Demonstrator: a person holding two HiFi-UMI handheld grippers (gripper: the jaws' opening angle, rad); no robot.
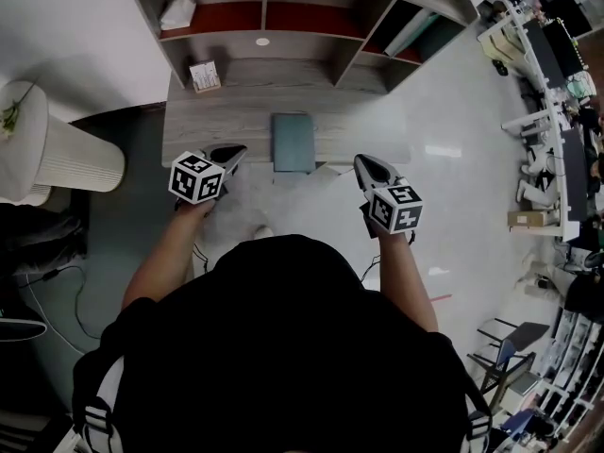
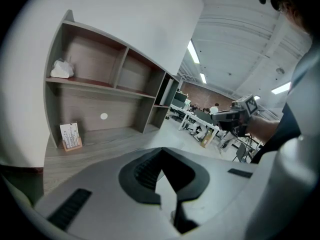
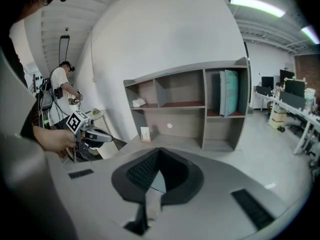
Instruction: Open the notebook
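Note:
A closed teal notebook (image 1: 293,142) lies flat near the front edge of the grey wooden desk (image 1: 226,111), under a shelf unit. My left gripper (image 1: 237,150) hovers at the desk's front edge just left of the notebook, jaws together and empty. My right gripper (image 1: 362,161) hangs off the front edge to the notebook's right, also shut with nothing held. In the left gripper view the jaws (image 2: 161,150) point over the desk toward the shelf. In the right gripper view the jaws (image 3: 160,150) meet, and a teal sliver shows through the gap beneath them.
A small card holder (image 1: 205,75) stands at the desk's back left. White crumpled tissue (image 1: 177,11) sits on the upper left shelf. Teal books (image 3: 230,92) stand upright in the right compartment. A white ribbed cylinder (image 1: 57,154) stands on the floor at left, and a person (image 3: 60,86) beyond.

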